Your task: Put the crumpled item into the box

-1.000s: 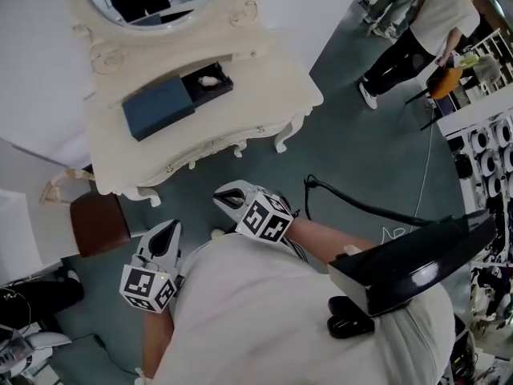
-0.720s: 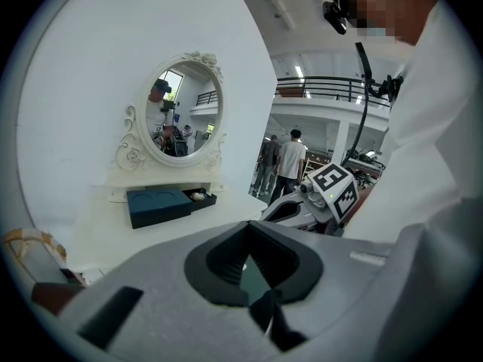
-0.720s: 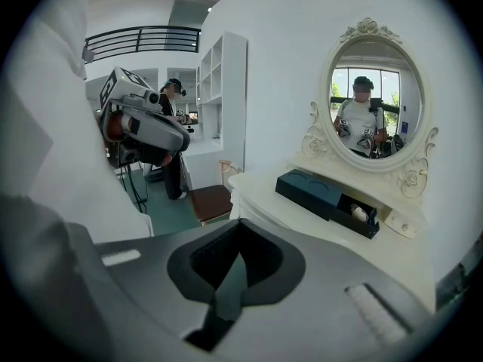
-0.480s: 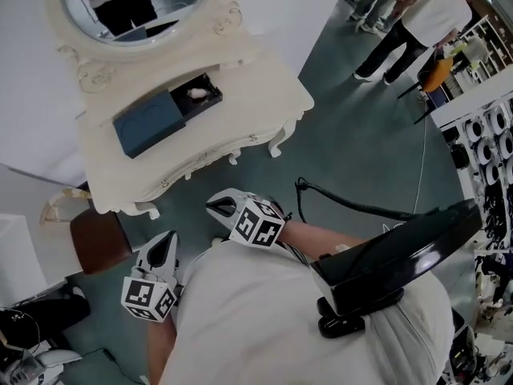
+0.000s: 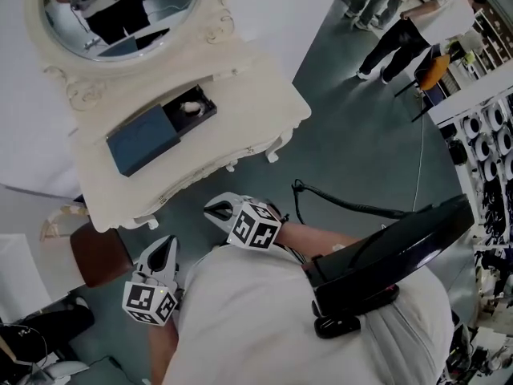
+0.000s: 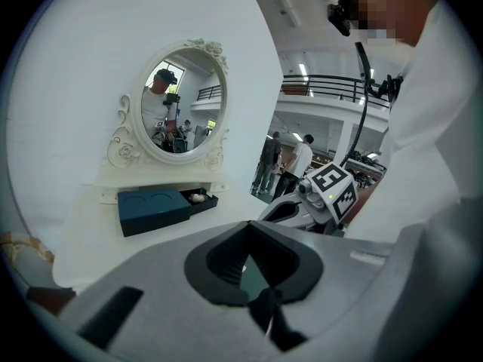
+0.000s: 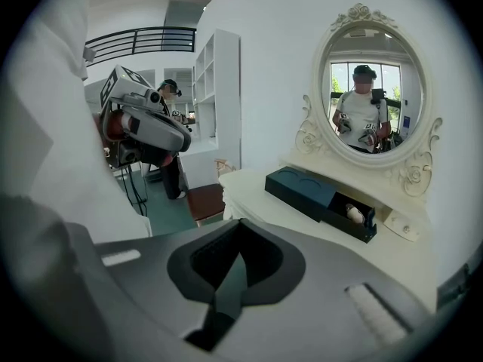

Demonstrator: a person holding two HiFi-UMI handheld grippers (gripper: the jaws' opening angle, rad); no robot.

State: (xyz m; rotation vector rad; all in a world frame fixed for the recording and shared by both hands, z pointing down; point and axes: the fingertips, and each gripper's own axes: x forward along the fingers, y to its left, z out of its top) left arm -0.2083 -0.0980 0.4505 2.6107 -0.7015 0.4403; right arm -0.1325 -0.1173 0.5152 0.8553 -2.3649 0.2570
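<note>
A dark blue box (image 5: pixel 143 139) lies on the cream dressing table (image 5: pixel 240 95), its drawer slid open toward the right. A small pale crumpled item (image 5: pixel 191 107) rests inside that open drawer. It shows too in the left gripper view (image 6: pixel 198 197) and the right gripper view (image 7: pixel 353 213). My left gripper (image 5: pixel 166 249) is shut and empty, low beside my body, well short of the table. My right gripper (image 5: pixel 216 208), also shut and empty, hangs in front of my chest below the table's front edge. Neither touches the box (image 7: pixel 302 188).
An oval mirror (image 5: pixel 120 10) stands at the table's back. A brown stool (image 5: pixel 100 253) sits left of the table's leg. A black cable (image 5: pixel 353 207) runs over the green floor. People (image 5: pixel 409 30) stand at the far right by shelving.
The head view has drifted, so the table and box sit a little further left and lower. Both grippers stay shut and close to my body.
</note>
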